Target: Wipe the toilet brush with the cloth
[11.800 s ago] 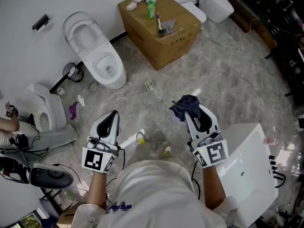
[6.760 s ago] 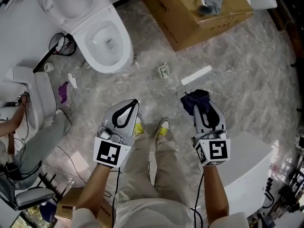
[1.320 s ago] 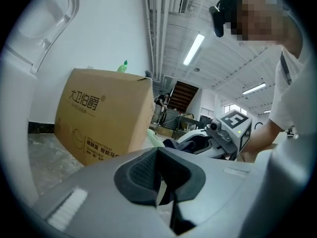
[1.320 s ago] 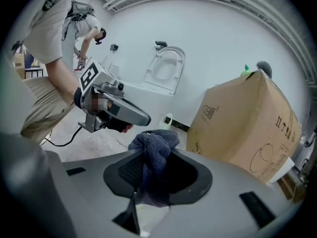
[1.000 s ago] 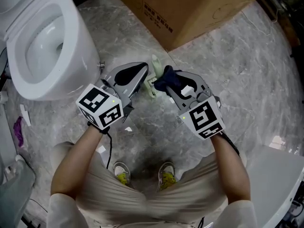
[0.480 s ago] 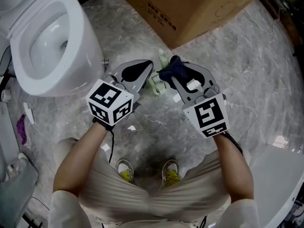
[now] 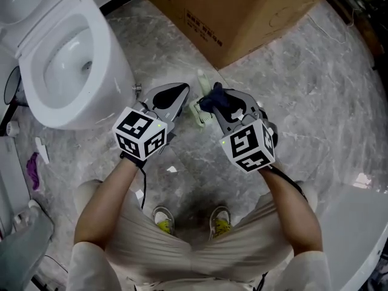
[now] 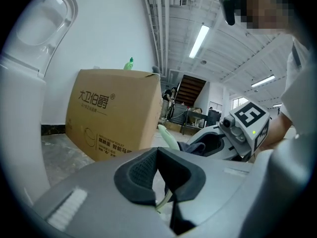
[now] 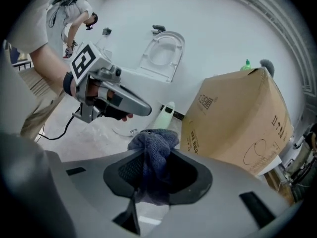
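Toilet brush [image 7: 199, 108] clamped in my left claw [image 8: 162, 183], long axis toward the "大卫伯爵" box [image 8: 116, 128]; right claw [image 9: 156, 178] grips the cloth [image 9: 153, 143].

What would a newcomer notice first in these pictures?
In the middle of the head view the grippers sit close together: the right gripper grips a dark blue cloth, the left gripper a pale green toilet brush. A white toilet stands upper left, a cardboard box at the top.
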Demonstrator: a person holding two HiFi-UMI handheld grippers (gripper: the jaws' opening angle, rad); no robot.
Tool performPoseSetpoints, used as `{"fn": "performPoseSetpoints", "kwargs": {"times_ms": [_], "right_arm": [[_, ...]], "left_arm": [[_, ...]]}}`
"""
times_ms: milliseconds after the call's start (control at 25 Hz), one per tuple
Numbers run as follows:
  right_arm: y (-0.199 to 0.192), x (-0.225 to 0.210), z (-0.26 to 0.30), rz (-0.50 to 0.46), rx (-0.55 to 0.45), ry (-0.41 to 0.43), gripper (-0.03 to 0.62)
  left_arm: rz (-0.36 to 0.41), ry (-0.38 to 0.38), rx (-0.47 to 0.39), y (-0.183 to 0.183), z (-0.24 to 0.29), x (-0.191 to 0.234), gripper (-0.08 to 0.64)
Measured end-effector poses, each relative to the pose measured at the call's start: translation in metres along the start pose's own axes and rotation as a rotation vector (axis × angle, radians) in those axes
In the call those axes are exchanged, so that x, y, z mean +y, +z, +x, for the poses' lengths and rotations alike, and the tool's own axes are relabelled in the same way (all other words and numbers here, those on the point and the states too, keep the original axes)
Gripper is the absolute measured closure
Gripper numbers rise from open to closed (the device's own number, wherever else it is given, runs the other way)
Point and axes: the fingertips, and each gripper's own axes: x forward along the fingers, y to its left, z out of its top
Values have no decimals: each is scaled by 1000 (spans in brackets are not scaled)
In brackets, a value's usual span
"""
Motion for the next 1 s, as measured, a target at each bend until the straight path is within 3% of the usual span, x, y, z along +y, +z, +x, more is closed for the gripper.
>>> {"fn": "performPoseSetpoints", "kwargs": {"times_ms": [280,440,560,720,1000], "right_arm": [[-24,22,20,51,66,74,465],[-37,31,30,84,93,107,465],[-48,37,36,84,115,122,465],[-56,39,40,67,133,126,465],[-39,31,19,99,9,53,465]], "left_arm": [[72,-22,5,-1,4,-12,561],[120,-29,52,-13,8,-14,559],[106,-30,81,-21,9,-13,560],[14,28,46,-26,4,-7,561],[67,79,14,-50,-12,-21,560]]}}
